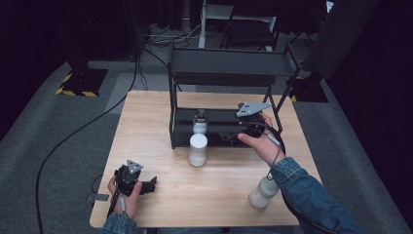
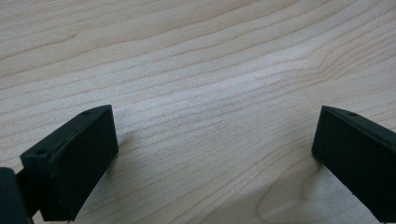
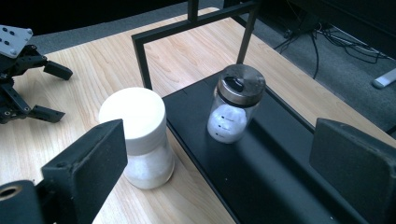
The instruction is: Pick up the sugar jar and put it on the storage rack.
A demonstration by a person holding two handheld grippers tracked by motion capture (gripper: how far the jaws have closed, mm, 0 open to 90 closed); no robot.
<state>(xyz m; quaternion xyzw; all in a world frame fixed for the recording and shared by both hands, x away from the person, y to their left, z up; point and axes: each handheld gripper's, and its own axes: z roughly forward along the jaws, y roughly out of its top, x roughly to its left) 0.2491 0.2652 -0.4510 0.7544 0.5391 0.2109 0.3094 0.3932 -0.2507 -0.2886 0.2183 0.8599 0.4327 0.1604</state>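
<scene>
We see a pale wooden table [image 1: 160,117] with fine straight grain spread across the middle of the high view, and on its far half a black metal rack [image 1: 229,68] of thin square posts and flat matte shelves. Just beside the rack's lower shelf, at the centre of the frame, stands a white-capped cylindrical jar [image 1: 197,150] of frosted plastic on the bare wood; in the right gripper view it sits at centre left [image 3: 137,135]. Behind it, on the lower shelf itself, is a small clear glass jar [image 3: 233,105] with a brushed metal lid and white contents, upright, at the centre of that view. A third whitish bottle [image 1: 263,192] stands at the lower right of the high view, near the denim sleeve. The right gripper [image 1: 233,137] is held level at the shelf's front edge, right of centre, its jaws spread wide and holding nothing, aimed toward the glass jar but well apart from it. The left gripper [image 1: 152,184] rests low at lower left, tilted down over the wood, jaws likewise spread and empty.
</scene>
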